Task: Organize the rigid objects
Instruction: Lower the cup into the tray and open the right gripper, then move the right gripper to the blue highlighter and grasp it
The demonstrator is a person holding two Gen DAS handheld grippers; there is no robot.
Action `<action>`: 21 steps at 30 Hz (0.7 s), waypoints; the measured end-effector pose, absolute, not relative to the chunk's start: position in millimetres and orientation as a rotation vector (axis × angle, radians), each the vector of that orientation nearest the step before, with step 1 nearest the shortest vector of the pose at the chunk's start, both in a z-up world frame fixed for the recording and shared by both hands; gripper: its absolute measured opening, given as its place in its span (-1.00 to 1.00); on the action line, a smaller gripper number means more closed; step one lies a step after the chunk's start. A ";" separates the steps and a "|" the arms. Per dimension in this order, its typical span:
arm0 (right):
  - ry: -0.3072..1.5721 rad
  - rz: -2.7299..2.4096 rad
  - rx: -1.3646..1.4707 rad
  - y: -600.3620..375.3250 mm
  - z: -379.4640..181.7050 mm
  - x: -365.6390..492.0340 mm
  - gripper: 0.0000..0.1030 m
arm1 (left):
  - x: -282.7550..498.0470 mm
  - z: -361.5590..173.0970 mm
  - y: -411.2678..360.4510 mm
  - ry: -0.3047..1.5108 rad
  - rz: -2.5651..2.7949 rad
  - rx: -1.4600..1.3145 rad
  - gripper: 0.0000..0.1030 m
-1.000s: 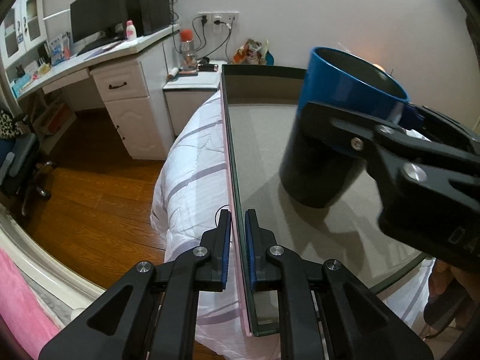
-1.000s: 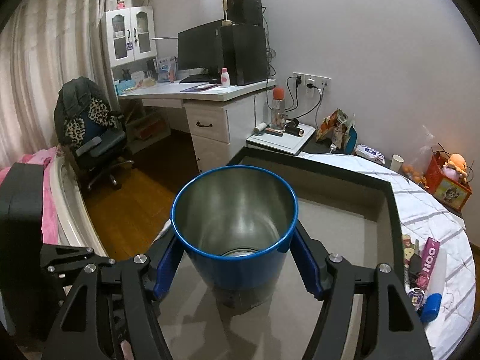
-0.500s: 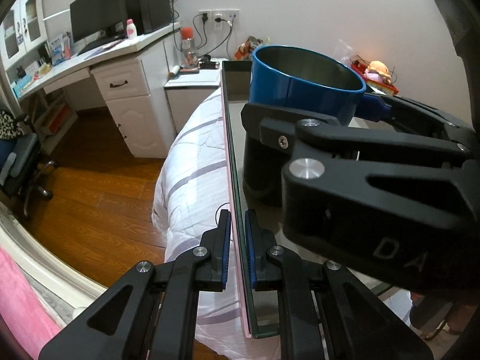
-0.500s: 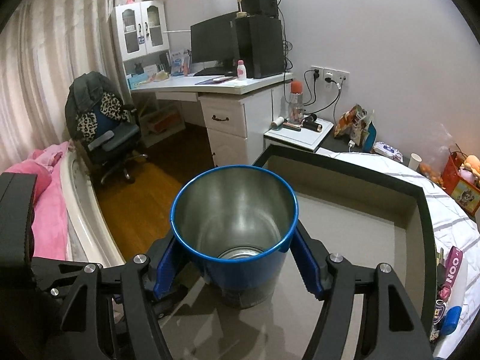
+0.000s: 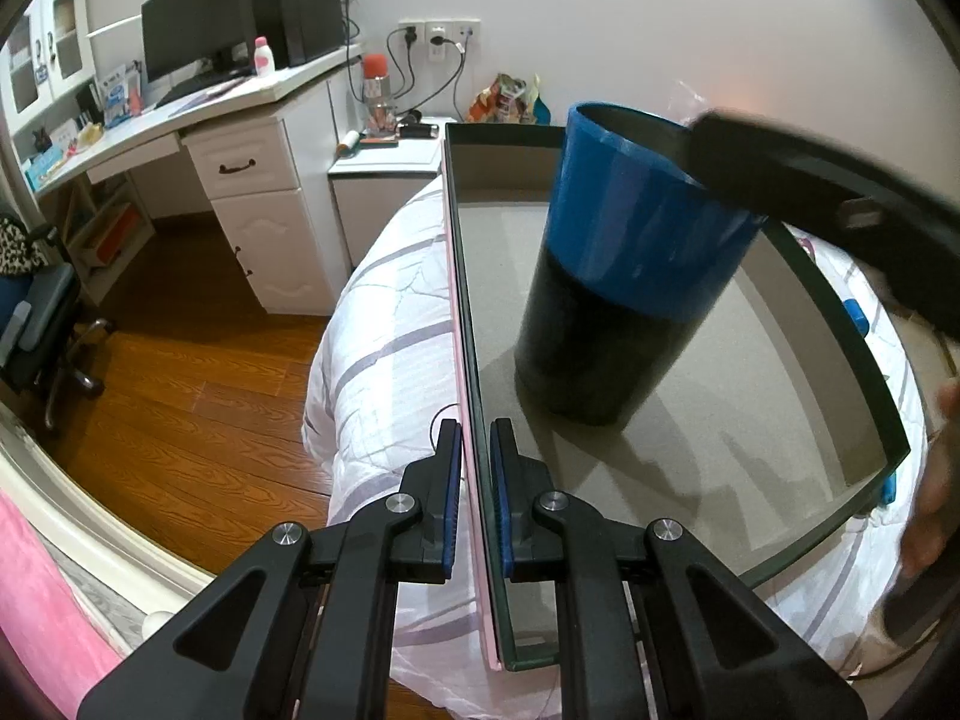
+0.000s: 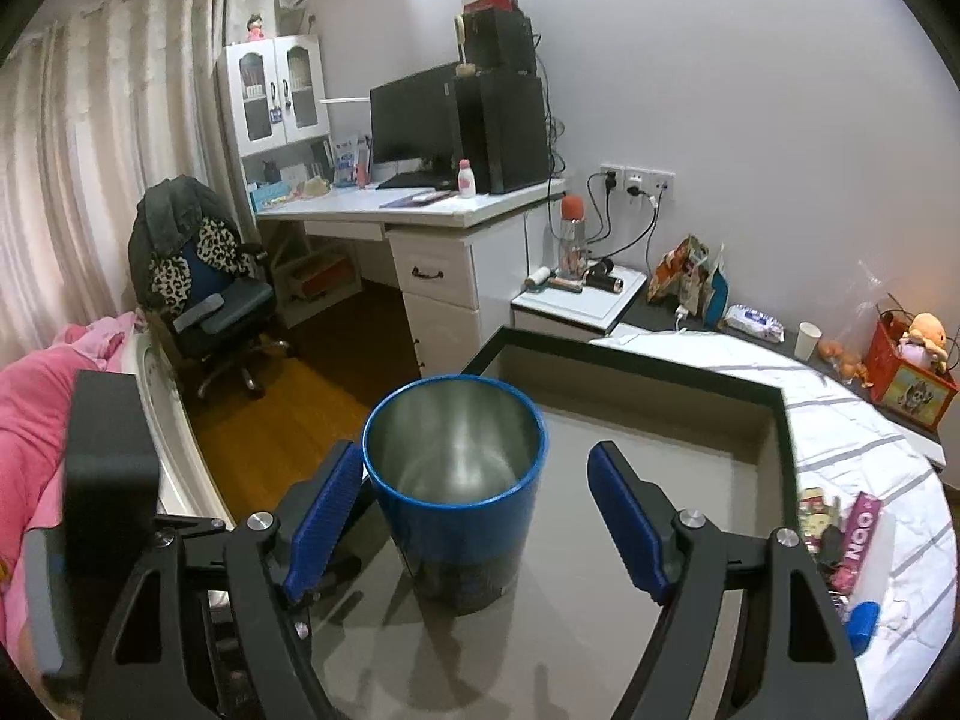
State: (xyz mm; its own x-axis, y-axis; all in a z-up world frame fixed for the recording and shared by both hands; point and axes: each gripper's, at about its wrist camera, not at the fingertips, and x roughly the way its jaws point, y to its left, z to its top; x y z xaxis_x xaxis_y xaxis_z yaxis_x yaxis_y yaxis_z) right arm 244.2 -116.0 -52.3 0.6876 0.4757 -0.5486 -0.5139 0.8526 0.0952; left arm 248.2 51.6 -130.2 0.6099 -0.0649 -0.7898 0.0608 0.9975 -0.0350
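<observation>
Two views: left claw (image 5: 476, 468) pinches tray wall (image 5: 465, 324); only right view shows right claw (image 6: 474, 519) spread around cup (image 6: 454, 480)

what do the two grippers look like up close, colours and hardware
Both match: the left gripper and right gripper have matte black angular linkage arms with triangular cut-outs, round silver screw heads at the pivots, and blue ribbed pads lining the jaws. No cables or sleeves show.

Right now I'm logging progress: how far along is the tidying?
Done: the blue cup stands upright in the tray; the right gripper is open around it. In hand: the left gripper clamps the tray's wall. Left: the clutter beside the tray.
</observation>
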 end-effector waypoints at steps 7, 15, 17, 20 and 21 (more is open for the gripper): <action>0.507 0.485 -0.041 -166.8 -27.0 218.0 0.55 | 247.4 -131.5 50.5 0.915 -0.065 0.007 -0.81; 0.501 0.155 -0.076 -253.4 -14.5 196.7 0.55 | 246.4 -131.0 46.3 0.917 -0.053 0.016 -0.81; 0.528 0.090 -0.069 -274.8 -20.3 195.7 0.55 | 246.6 -131.0 46.1 0.918 -0.051 0.012 -0.81; 0.582 0.030 -0.036 -300.6 -33.1 196.3 0.55 | 246.6 -130.6 45.6 0.919 -0.046 0.014 -0.81; 0.605 0.011 -0.024 -307.4 -39.2 196.8 0.55 | 246.9 -130.7 44.8 0.921 -0.042 0.017 -0.81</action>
